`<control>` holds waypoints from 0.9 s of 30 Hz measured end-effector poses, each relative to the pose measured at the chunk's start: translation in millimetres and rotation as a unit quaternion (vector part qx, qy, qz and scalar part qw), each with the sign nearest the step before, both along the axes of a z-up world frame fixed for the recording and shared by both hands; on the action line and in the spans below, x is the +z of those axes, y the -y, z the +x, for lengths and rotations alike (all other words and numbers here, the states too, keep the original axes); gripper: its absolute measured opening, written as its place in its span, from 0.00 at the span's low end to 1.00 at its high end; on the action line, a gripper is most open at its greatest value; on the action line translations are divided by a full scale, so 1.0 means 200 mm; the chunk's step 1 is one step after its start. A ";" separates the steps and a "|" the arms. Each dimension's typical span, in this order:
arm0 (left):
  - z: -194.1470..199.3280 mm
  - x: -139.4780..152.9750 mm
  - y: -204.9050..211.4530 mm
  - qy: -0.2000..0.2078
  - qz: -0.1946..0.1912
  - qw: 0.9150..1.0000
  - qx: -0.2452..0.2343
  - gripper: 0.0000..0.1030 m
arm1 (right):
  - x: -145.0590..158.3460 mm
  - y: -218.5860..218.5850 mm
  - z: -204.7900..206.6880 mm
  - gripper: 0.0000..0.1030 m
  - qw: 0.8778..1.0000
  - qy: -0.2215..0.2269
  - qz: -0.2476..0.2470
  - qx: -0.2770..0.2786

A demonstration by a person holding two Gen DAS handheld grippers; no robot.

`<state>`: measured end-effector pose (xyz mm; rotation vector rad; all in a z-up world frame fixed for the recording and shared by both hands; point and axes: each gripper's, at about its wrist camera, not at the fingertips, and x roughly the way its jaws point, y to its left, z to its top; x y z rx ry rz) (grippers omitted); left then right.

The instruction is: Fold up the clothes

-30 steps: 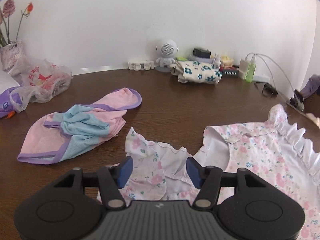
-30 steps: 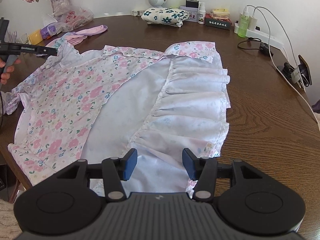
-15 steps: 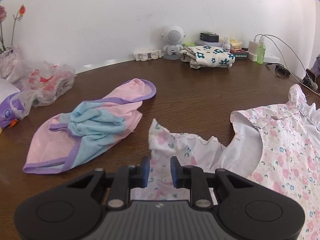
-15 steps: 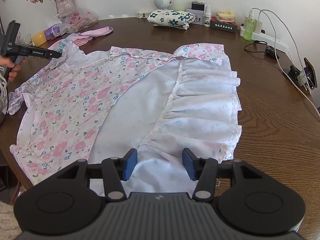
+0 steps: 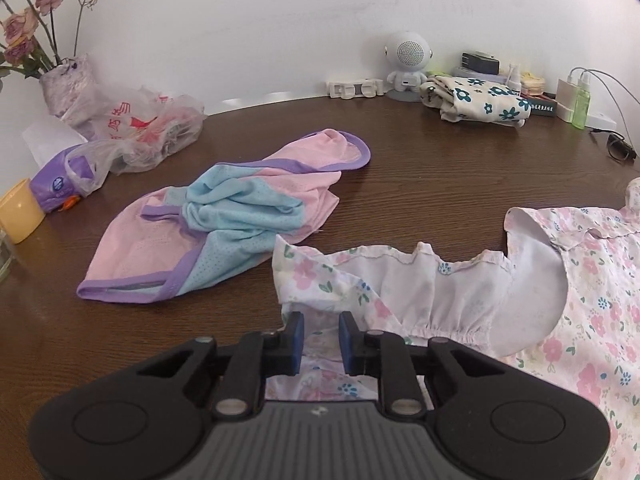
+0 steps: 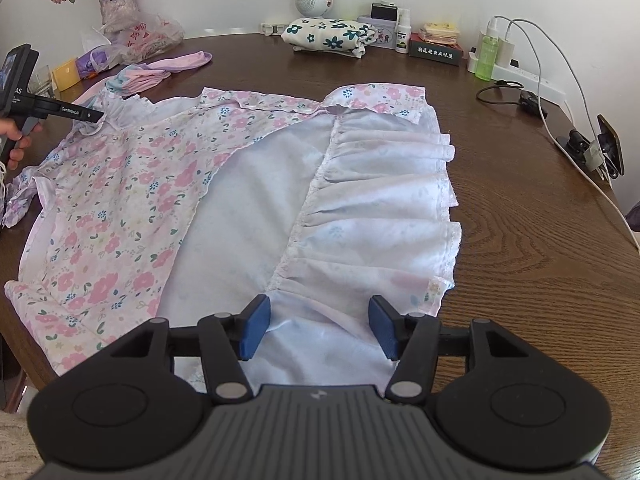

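A pink floral dress [image 6: 132, 200] lies spread on the brown table [image 6: 520, 240], its white ruffled hem [image 6: 380, 216] turned up toward the right. My left gripper [image 5: 320, 338] is shut on the dress's ruffled sleeve [image 5: 320, 280], with the cloth pinched between the blue pads. The left gripper also shows in the right wrist view [image 6: 96, 116] at the dress's far left corner. My right gripper [image 6: 318, 326] is open, its pads hovering over the white hem at the near edge, holding nothing.
A pink, blue and purple garment [image 5: 224, 216] lies crumpled to the left of the dress. A folded floral cloth [image 5: 476, 98], a white speaker [image 5: 408, 64], bottles and cables [image 6: 560, 92] line the back. A plastic bag [image 5: 140, 128], vase and yellow cup [image 5: 18, 210] stand at the left.
My left gripper closed from wide open onto the dress sleeve and shifted left. My right gripper stayed open over the hem, moving slightly forward.
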<state>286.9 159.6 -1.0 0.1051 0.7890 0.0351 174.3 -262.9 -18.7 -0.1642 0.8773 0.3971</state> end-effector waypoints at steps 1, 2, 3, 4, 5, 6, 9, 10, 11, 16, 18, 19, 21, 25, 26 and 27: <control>-0.02 0.02 -0.01 0.005 -0.005 1.000 -0.001 0.21 | 0.00 0.01 0.00 0.54 1.000 0.000 0.002 -0.001; -0.06 0.05 -0.01 0.017 -0.012 1.000 -0.002 0.24 | 0.00 0.01 0.00 0.54 1.000 0.000 0.005 -0.002; -0.11 0.10 -0.02 0.032 -0.019 0.999 -0.007 0.34 | 0.02 0.03 -0.01 0.54 1.000 0.003 0.012 -0.003; -0.16 0.14 -0.03 0.044 -0.024 0.999 -0.011 0.43 | 0.04 0.04 -0.02 0.54 1.000 0.006 0.019 -0.004; -0.22 0.17 -0.03 0.054 -0.026 0.998 -0.013 0.45 | 0.06 0.05 -0.03 0.54 1.000 0.011 0.023 -0.001; -0.27 0.20 -0.04 0.056 -0.027 0.998 -0.017 0.46 | 0.09 0.05 -0.05 0.54 0.999 0.016 0.028 0.002; -0.40 0.22 -0.05 0.036 -0.026 0.999 -0.025 0.46 | 0.13 0.06 -0.09 0.54 0.999 0.024 0.036 0.010; -0.45 0.22 -0.05 0.028 -0.026 0.999 -0.026 0.46 | 0.13 0.06 -0.10 0.54 0.999 0.023 0.037 0.011; -0.49 0.21 -0.06 0.021 -0.027 0.999 -0.027 0.46 | 0.13 0.06 -0.11 0.54 0.999 0.021 0.037 0.012; -0.63 0.15 -0.10 -0.008 -0.024 0.999 -0.025 0.46 | 0.08 0.04 -0.12 0.54 0.999 0.012 0.035 0.013; -0.63 0.11 -0.12 -0.025 -0.043 0.999 -0.014 0.45 | 0.07 0.03 -0.13 0.54 0.999 0.010 0.032 0.013; -0.62 0.09 -0.14 -0.034 -0.058 0.998 -0.007 0.45 | 0.06 0.03 -0.12 0.54 0.999 0.009 0.030 0.013; -0.60 0.05 -0.19 -0.048 -0.110 0.993 0.010 0.44 | 0.04 0.03 -0.12 0.54 1.000 0.006 0.025 0.011; -0.57 0.02 -0.22 -0.051 -0.141 0.989 0.016 0.04 | 0.00 0.04 -0.13 0.54 1.000 -0.003 0.019 0.006; -0.56 0.02 -0.21 -0.048 -0.138 0.989 0.019 0.04 | -0.01 0.04 -0.13 0.54 1.000 -0.004 0.015 0.006; -0.56 0.02 -0.21 -0.045 -0.127 0.991 0.024 0.04 | -0.01 0.04 -0.14 0.54 1.000 -0.002 0.007 0.007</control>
